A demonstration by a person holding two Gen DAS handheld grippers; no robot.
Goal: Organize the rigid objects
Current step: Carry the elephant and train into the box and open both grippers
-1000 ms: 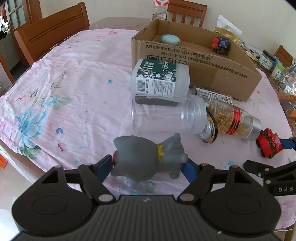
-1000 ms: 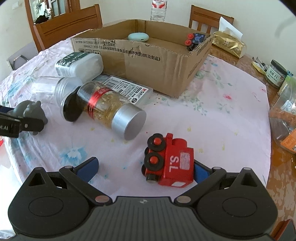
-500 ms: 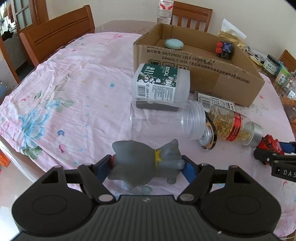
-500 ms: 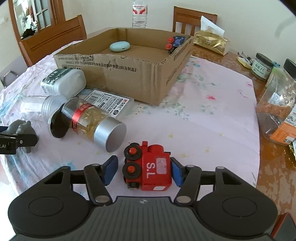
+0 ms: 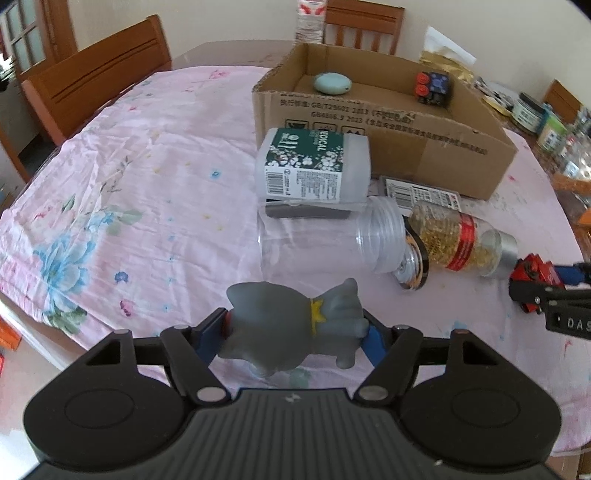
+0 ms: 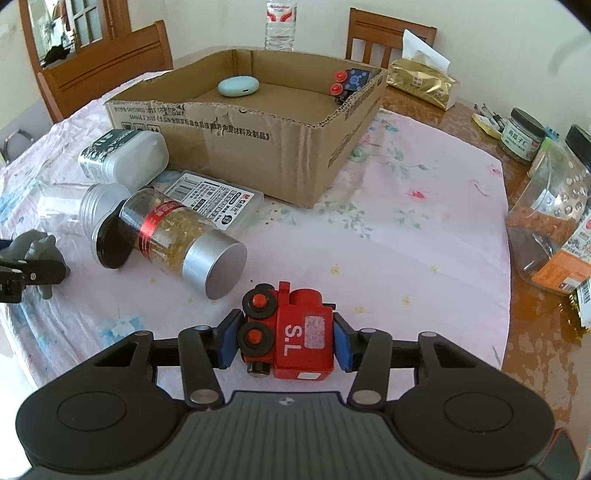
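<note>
Red toy train point(image 6: 295, 338) at near table edge, pinched between blue pads of right gripper point(image 6: 286, 341). Grey toy animal point(image 5: 295, 326) (yellow collar) between left gripper point(image 5: 295, 336) jaws, closing, pads touching both ends. Cardboard box point(image 6: 258, 147) beyond, well apart; gold-filled jar point(image 6: 181, 240) lying between.

Wooden chairs point(image 6: 107, 62) ring a table draped in a pink floral cloth point(image 5: 122, 177); at its bare far edge stand a water bottle point(image 6: 279, 26), a gold tissue pack point(image 6: 423, 83) and lidded jars point(image 6: 522, 134).
</note>
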